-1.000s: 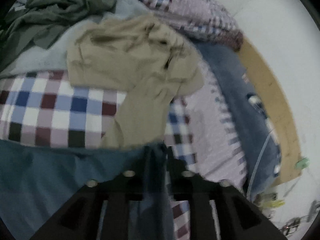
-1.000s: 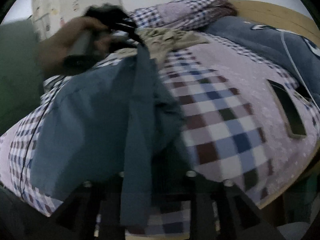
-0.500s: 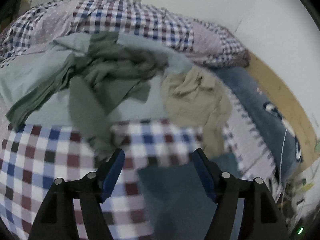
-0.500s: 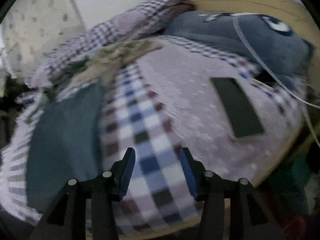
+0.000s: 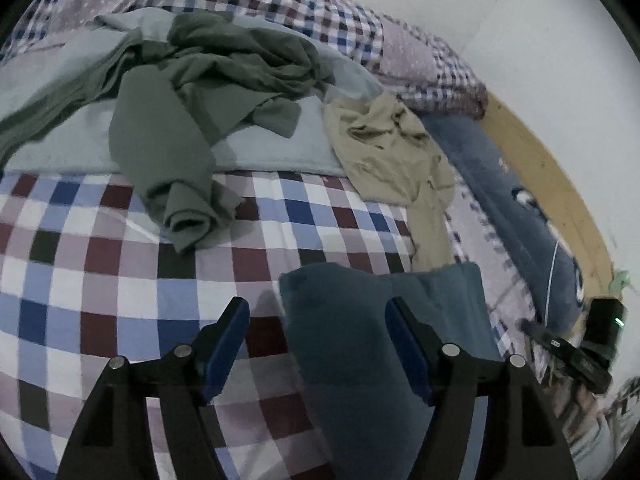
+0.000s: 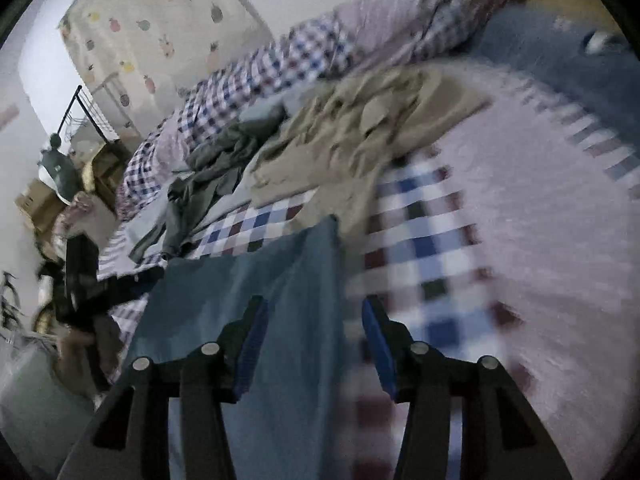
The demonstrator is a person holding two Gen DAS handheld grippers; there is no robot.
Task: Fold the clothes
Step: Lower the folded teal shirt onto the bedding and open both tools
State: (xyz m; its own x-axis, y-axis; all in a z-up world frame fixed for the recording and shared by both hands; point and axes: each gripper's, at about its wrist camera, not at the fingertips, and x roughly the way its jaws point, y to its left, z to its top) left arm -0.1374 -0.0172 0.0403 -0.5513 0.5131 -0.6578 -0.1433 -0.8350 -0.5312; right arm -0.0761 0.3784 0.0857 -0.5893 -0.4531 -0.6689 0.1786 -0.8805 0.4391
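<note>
A folded teal cloth garment (image 5: 384, 320) lies on the checked patchwork bed (image 5: 100, 300); behind it, a crumpled beige garment (image 5: 392, 152), with a rumpled dark green garment (image 5: 208, 80) to its left.

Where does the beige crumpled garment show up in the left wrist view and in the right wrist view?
Left wrist view: the beige garment lies right of centre, in the upper half, one leg trailing down toward the folded blue garment.
Right wrist view: the beige garment lies centre, upper half, blurred, just beyond the blue garment's far edge.
Shared landmark: the dark green garment heaped to its left in both.
</note>
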